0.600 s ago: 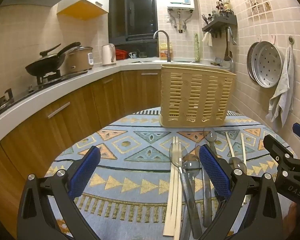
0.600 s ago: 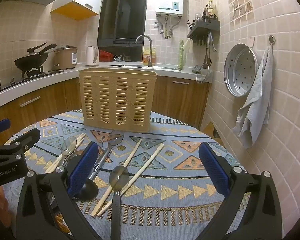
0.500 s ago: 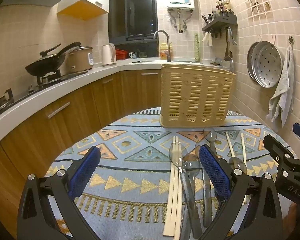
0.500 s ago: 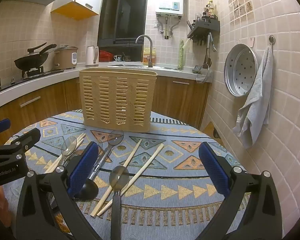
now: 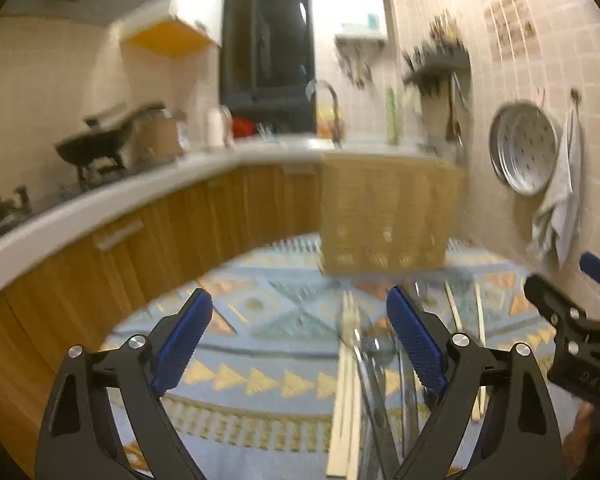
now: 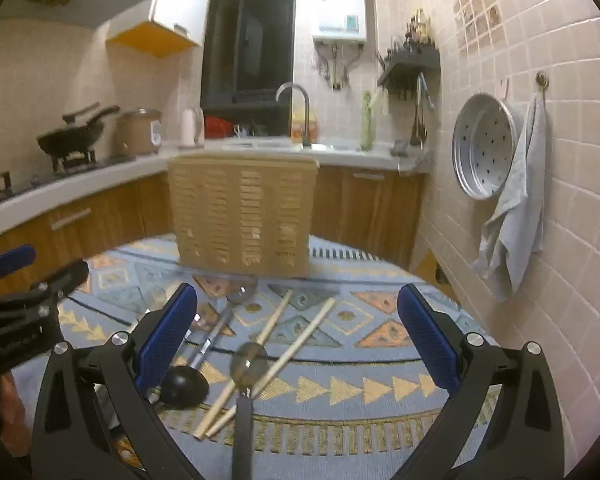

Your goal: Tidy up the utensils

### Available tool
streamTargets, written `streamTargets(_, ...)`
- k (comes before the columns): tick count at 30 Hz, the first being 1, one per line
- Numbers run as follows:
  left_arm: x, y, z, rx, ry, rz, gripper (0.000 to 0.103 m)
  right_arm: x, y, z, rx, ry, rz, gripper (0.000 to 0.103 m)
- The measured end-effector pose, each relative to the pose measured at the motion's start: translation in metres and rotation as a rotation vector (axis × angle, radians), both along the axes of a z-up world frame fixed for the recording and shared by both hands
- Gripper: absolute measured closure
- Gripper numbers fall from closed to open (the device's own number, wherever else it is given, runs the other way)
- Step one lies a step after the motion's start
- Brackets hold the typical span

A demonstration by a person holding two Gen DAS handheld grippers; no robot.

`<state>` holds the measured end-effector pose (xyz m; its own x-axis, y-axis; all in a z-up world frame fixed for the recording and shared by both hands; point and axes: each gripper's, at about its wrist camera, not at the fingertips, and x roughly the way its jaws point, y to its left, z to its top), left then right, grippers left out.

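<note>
A tan slotted utensil basket [image 6: 242, 216] stands upright at the far side of the patterned table; it also shows, blurred, in the left wrist view [image 5: 384, 212]. Before it lie loose utensils: a chopstick pair [image 6: 268, 364], a metal spoon [image 6: 249, 364], a black ladle [image 6: 184, 386] and a second spoon [image 6: 242, 294]. In the left wrist view another chopstick pair [image 5: 346, 392] and clear-handled spoons [image 5: 364, 360] lie between the fingers. My left gripper [image 5: 300, 344] is open and empty above them. My right gripper [image 6: 298, 340] is open and empty above the chopsticks.
The table wears a blue patterned cloth [image 6: 364, 392]. A kitchen counter [image 6: 80, 184] with a wok and rice cooker curves along the left. A tiled wall with a hanging steamer tray [image 6: 482, 146] and towel [image 6: 516, 216] stands close on the right.
Both grippers have moved a little forward and the views have shifted; the left wrist view is now motion-blurred. Both stay open and empty. The utensils have not moved.
</note>
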<state>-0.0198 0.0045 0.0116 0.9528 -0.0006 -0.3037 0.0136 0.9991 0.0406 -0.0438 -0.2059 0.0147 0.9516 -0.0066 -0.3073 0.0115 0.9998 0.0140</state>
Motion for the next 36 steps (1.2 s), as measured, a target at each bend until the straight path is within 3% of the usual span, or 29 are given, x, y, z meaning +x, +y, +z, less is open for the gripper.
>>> streamTargets(2,-0.006,0.003,0.004,-0.016,-0.041,0.014,0.013,-0.005,0.002,0.001,-0.009,-0.033,0.005,0.007)
streamTargets(14,-0.002,0.014,0.008,-0.08,-0.029,0.014,0.01,0.002,-0.004,0.002,0.003,0.005,0.007,0.007)
streamTargets(20,-0.003,0.01,0.01,-0.071,-0.037,0.004,0.01,0.001,0.003,-0.001,-0.034,-0.003,0.021,0.007)
streamTargets(36,-0.01,0.004,0.006,-0.031,-0.055,-0.018,0.009,0.006,0.002,-0.003,-0.011,0.033,0.013,0.007)
